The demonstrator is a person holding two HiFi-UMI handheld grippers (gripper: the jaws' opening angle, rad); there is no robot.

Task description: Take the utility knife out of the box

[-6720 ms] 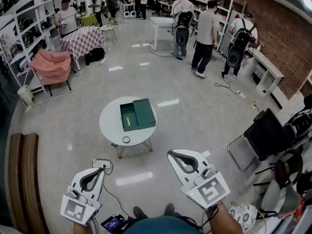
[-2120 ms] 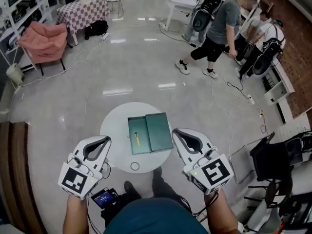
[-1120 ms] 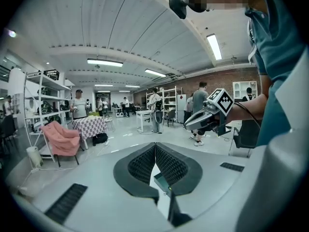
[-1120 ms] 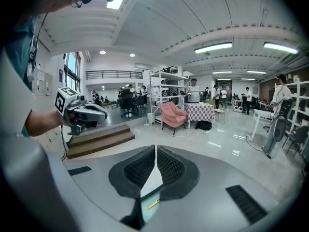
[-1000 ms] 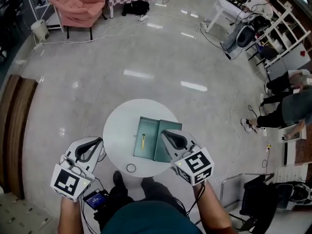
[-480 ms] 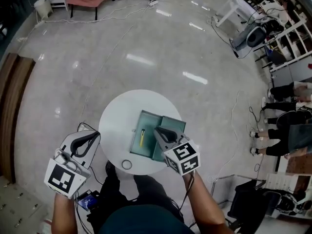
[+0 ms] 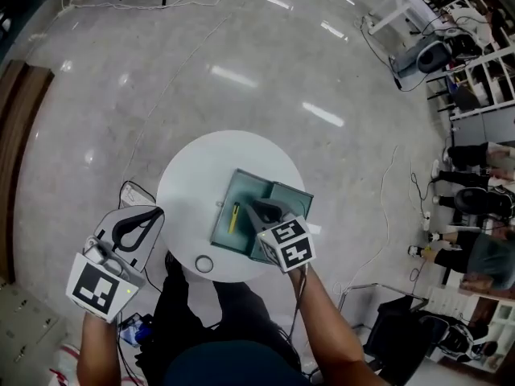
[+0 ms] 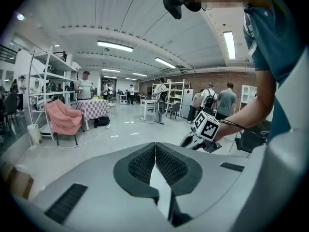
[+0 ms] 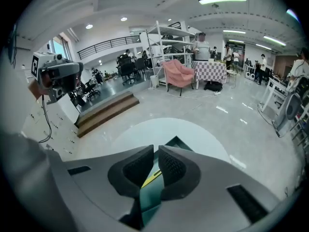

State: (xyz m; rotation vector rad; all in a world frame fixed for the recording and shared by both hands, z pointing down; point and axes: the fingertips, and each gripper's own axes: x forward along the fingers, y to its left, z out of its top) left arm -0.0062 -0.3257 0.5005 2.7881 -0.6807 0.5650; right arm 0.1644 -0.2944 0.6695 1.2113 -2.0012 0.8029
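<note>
An open green box (image 7: pixel 259 215) lies on a round white table (image 7: pixel 193 191). A yellow utility knife (image 7: pixel 234 217) rests in the box's left half; the lid (image 7: pixel 294 201) lies open to the right. My right gripper (image 7: pixel 253 207) hangs shut and empty over the box, its tips just right of the knife. In the right gripper view the knife (image 9: pixel 150 177) shows as a yellow strip in the narrow slit between the jaws of the right gripper (image 9: pixel 156 150), with the box (image 9: pixel 176 143) beneath. My left gripper (image 7: pixel 158 211) is shut and empty, off the table's left edge; its jaws (image 8: pixel 155 145) meet.
A tape ring (image 7: pixel 203 264) lies near the table's front edge. A power strip and cable (image 7: pixel 131 193) trail on the floor left of the table. A wooden bench (image 7: pixel 18 111) runs along the far left. People (image 7: pixel 475 203) and a dark chair (image 7: pixel 402 320) are at the right.
Both grippers have come down. The right one moved from the table's near right edge to over the box beside the knife. The left one sank a little at the table's left.
</note>
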